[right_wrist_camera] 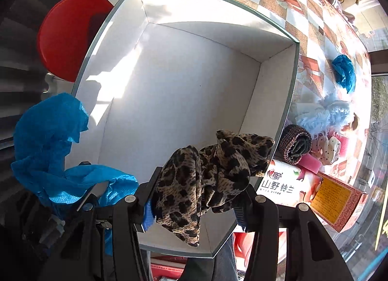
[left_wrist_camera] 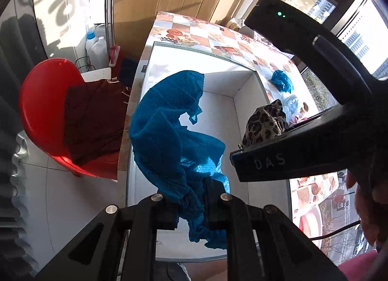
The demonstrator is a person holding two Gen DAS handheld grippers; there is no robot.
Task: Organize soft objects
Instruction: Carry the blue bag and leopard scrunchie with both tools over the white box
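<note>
Hanging over the white box [left_wrist_camera: 218, 101], the left gripper [left_wrist_camera: 189, 204] has its jaws pinching a blue cloth [left_wrist_camera: 169, 123], which drapes in loose folds above the box's left wall and bare floor. The right gripper [right_wrist_camera: 196, 198] has its jaws pinching a leopard-print cloth [right_wrist_camera: 213, 167], bunched and held above the box's near edge; in the left wrist view the same cloth [left_wrist_camera: 264, 123] shows at the box's right wall, beside the right gripper's black body.

The box [right_wrist_camera: 184, 75] is open-topped and sits on the tabletop [right_wrist_camera: 312, 46], which wears a checked picture cover. Toward the tabletop's right edge lie a crumpled blue bag [right_wrist_camera: 344, 70], a pale blue fluffy item [right_wrist_camera: 325, 116], a rolled dark knit piece [right_wrist_camera: 295, 145], a polka-dot soft item [right_wrist_camera: 327, 147] and a pink sponge [right_wrist_camera: 310, 162]. A tissue pack [right_wrist_camera: 286, 184] and a red carton [right_wrist_camera: 339, 201] lie at the near edge, just beside the box.

Off the tabletop's left edge stands a red chair [left_wrist_camera: 46, 111] with a dark garment [left_wrist_camera: 94, 118] laid on its seat.
</note>
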